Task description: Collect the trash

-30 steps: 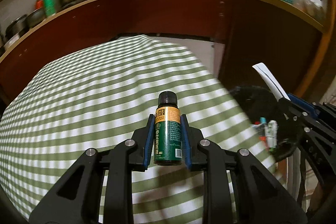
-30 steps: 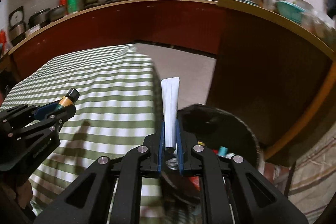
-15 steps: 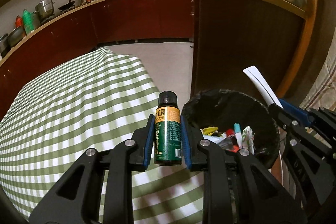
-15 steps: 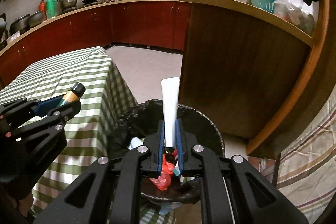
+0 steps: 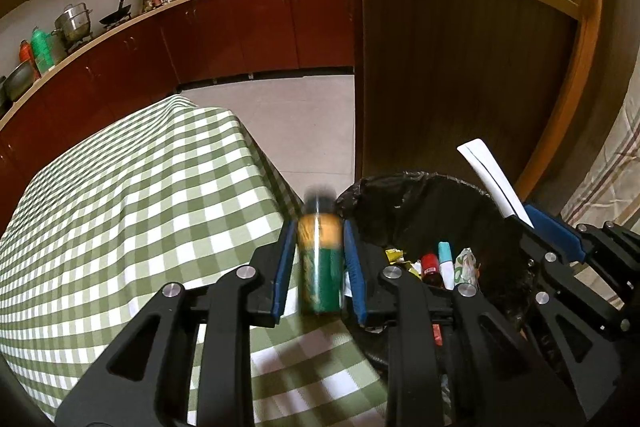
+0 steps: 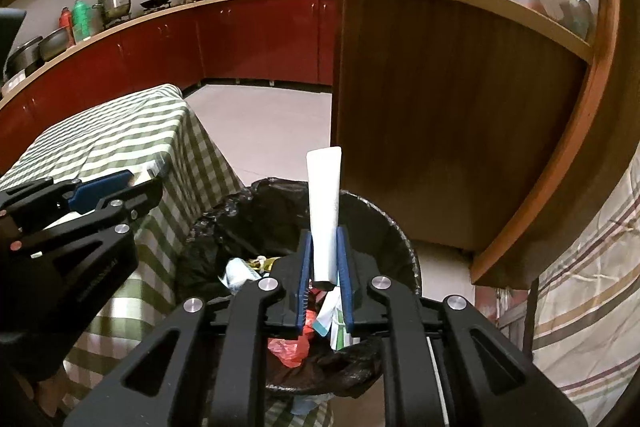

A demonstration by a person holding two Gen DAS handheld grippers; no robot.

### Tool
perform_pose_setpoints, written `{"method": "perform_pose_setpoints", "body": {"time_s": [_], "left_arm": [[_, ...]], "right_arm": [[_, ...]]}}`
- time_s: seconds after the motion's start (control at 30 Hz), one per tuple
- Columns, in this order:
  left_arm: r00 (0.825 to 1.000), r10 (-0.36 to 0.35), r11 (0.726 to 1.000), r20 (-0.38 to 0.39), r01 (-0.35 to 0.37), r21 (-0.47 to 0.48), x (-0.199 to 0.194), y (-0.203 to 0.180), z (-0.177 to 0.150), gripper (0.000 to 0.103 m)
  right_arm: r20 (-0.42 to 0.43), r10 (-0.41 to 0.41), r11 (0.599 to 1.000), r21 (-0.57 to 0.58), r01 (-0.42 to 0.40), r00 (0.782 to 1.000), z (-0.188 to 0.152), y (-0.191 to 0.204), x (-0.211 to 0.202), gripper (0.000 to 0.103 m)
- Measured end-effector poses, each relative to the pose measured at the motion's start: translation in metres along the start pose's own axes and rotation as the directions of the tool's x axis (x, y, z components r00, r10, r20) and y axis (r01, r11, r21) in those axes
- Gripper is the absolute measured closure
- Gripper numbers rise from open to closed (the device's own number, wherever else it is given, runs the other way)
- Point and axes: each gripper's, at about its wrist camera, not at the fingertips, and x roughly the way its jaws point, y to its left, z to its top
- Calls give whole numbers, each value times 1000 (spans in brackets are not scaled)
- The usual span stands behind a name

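My left gripper [image 5: 319, 227] hangs over the table's edge, right beside the rim of the black-lined bin [image 5: 400, 187]. Its jaws are opening. A green bottle [image 5: 320, 267] with an orange band and black cap shows streaked with blur between the blue pads, with slim gaps on both sides. My right gripper [image 6: 324, 235] is over the bin [image 6: 392, 223], shut on a white tube [image 6: 324, 195] that stands upright; its jaws are just starting to open. The left gripper [image 6: 120, 183] shows no bottle in the right wrist view. The bin holds several wrappers and small containers.
A green-checked cloth [image 5: 140, 207] covers the table left of the bin. A tall wooden counter wall [image 6: 440, 107] stands close behind the bin. Grey tiled floor [image 5: 312, 127] lies beyond, then red kitchen cabinets with pots. A striped cloth [image 6: 592, 267] hangs at right.
Both grippers swung right from over the table to the bin. The left jaws widened and the bottle, sharp before, now blurs between them. The tube stays in the right gripper.
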Motion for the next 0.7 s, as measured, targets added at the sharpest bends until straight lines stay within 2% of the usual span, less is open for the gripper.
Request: {"method": "perform_pose_setpoints", "body": {"time_s": [0.07, 0.17, 0.23, 0.7], "left_arm": [[1000, 3, 1000, 4, -3, 2, 1, -3, 1, 53], [1000, 8, 1000, 6, -8, 2, 1, -4, 0, 52], [1000, 12, 1000, 4, -12, 3, 1, -4, 0, 51], [999, 38, 999, 33, -37, -40, -22, 15, -7, 38]], "right_arm": [[0, 0, 1000, 6, 0, 1000, -1, -1, 3, 87], [-5, 2, 1000, 22, -2, 1000, -2, -4, 5, 82], [-3, 0, 1000, 28, 1, 1000, -3, -6, 5, 75], [65, -38, 998, 42, 35, 997, 5, -6, -22, 54]]}}
